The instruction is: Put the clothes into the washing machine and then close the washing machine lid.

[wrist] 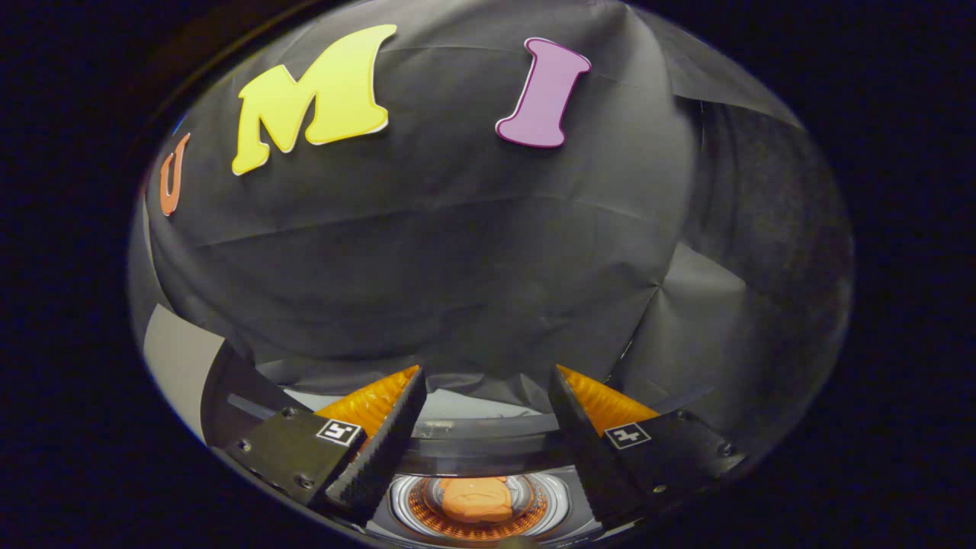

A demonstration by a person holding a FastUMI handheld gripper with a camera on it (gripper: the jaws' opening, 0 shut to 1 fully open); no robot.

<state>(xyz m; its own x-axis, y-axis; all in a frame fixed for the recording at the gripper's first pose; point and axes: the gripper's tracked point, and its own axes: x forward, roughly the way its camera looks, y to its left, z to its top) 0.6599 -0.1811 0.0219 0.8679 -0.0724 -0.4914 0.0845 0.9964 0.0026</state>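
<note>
Gripper view, looking forward along the two fingers toward the booth's black cloth wall [457, 252]. The hand-held gripper [486, 377] has its fingers spread wide apart; nothing lies between them and neither finger touches anything. Each finger mount carries a small square black-and-white marker [338, 432], a coded pattern and not legible writing; no brand name or readable label can be made out on the objects in view.

Below and between the fingers lies the washing machine [480, 499], seen from above. Its round drum opening is ringed by a pale rim, and the inner wall glows orange. An orange garment [476, 499] sits bunched in the middle of the drum. A dark curved band, the lid [488, 450] standing open, crosses just beyond the drum opening from one finger to the other. A pale tabletop [465, 404] shows beyond the lid, at the foot of the cloth wall.
</note>
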